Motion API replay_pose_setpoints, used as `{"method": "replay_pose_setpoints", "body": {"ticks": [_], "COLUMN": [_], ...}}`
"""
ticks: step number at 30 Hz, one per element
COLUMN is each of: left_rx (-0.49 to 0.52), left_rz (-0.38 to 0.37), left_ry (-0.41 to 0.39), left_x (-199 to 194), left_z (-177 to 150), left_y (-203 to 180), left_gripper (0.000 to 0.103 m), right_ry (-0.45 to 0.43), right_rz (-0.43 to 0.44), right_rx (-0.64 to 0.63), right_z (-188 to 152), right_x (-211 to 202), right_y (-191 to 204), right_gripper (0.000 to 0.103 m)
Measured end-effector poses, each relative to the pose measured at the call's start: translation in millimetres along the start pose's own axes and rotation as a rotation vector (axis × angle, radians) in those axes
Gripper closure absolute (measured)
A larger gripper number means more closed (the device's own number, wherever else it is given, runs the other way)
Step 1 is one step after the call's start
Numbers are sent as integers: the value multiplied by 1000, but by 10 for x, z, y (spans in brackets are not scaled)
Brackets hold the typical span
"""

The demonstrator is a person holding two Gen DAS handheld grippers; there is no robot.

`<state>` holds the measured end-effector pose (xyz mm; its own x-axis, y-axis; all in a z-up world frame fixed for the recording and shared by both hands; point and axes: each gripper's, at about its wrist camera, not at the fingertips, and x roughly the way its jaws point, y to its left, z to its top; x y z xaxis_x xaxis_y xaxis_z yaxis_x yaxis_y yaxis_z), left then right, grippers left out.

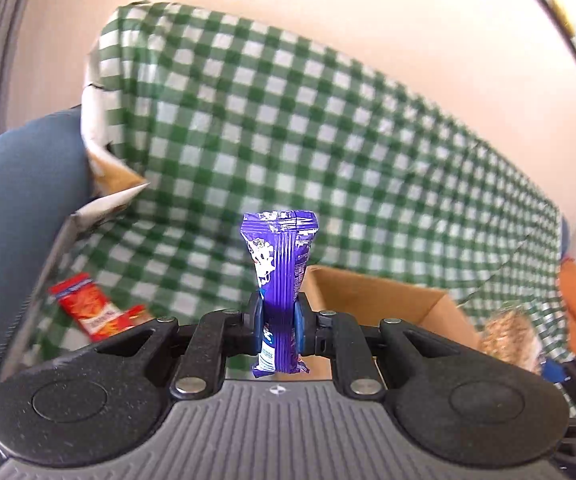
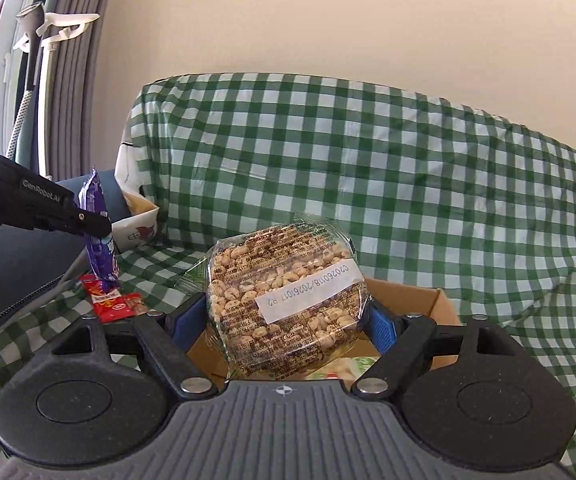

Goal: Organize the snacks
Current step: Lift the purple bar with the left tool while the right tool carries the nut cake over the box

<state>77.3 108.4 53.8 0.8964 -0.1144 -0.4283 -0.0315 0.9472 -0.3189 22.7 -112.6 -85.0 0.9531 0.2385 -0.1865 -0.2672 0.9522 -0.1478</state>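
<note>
Green-and-white checked cloth (image 2: 367,168) takes up most of both views, draped over what looks like a sofa, running up to the cream wall (image 2: 327,20). Blue cushion (image 1: 20,200) sits at the left edge of the left wrist view, grey curtain (image 2: 76,80) in the upper left of the right one.

Next down: an open cardboard box (image 1: 375,300) just right of center in the left view, sitting on the cloth. In the right view the same box (image 2: 439,304) pokes out behind the claw, lower middle.

Right claw (image 2: 288,320) is spread wide with its blue pads pressed on both sides of a clear pack of puffed cereal (image 2: 284,300), white date sticker facing the camera. The pack is dead center in the frame, held above the box.

Left claw (image 1: 278,322) is nearly closed, pinching a purple bar (image 1: 278,264) that stands upright between the pads, top end sticking well above them and the bottom end hanging below. From the right view you see it at middle left, bar (image 2: 98,232) clamped and hanging over the cloth.

Smallest bit: a red snack pack (image 1: 88,308) lying flat on the cloth at lower left, off to the left of the left claw and not touching it. In the right view it's right under the purple bar (image 2: 108,300).
</note>
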Motion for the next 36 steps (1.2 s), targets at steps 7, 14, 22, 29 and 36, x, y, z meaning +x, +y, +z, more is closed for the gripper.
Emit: {"method": "replay_pose_setpoints", "body": {"ticks": [7, 14, 22, 29, 36], "left_rx": [14, 78, 117, 148, 156], "left_rz": [-119, -190, -228, -246, -257], "left_ry": [-20, -11, -7, -13, -11], "left_x": [18, 74, 110, 112, 153], "left_z": [-111, -271, -374, -414, -417], "left_y": [-358, -688, -877, -981, -1006], "left_gripper": [87, 87, 87, 87, 87], "right_ry": [-4, -6, -10, -9, -8], "right_rz": [-89, -147, -196, -222, -233], "right_rx": [-6, -18, -8, 9, 18], "right_z": [-55, -71, -77, -87, -73], "right_x": [58, 91, 69, 64, 112], "right_y": [-118, -151, -228, -239, -208], "right_gripper": [20, 20, 20, 20, 20]}}
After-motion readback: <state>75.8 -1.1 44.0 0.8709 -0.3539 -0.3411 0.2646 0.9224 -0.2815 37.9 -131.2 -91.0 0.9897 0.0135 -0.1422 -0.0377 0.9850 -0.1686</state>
